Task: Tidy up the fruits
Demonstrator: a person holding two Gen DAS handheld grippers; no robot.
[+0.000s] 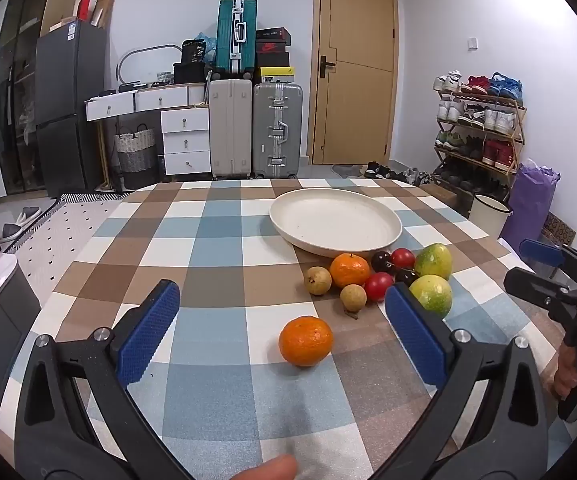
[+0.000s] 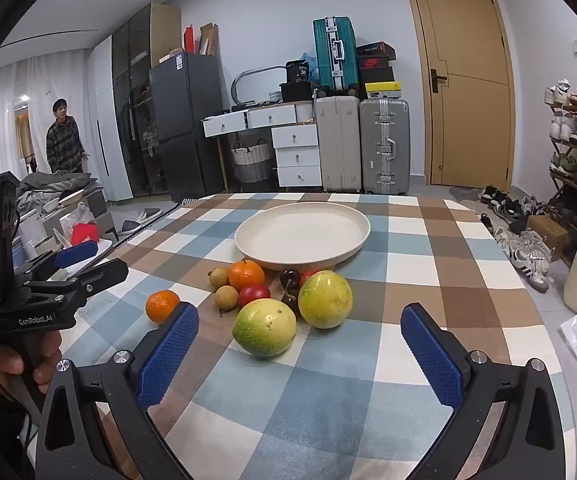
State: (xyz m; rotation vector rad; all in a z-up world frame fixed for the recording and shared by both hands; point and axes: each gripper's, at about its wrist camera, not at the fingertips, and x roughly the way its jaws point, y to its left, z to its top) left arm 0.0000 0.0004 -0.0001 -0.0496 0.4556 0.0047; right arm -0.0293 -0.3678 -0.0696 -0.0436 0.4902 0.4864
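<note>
1. Orange and alone, the near tangerine (image 1: pixel 305 341) lies between the spread fingers of the left gripper (image 1: pixel 282 330), probably its first pick.
2. Right gripper (image 2: pixel 299 346), also released, frames a green fruit (image 2: pixel 264 328).
3. Other fruits cluster just before the bare plate (image 1: pixel 335 222).
4. Checked tablecloth (image 1: pixel 216 240); suitcases (image 1: pixel 256 128) and a door (image 1: pixel 354 64) stand behind.

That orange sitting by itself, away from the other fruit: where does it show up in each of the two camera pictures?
Left wrist view: the lone orange lies low in the centre, between the open left gripper fingers, nearer than the fruit pile.
Right wrist view: the lone orange is left of centre, just beyond the right gripper left finger.
Shared landmark: the empty cream plate behind the pile.
</note>
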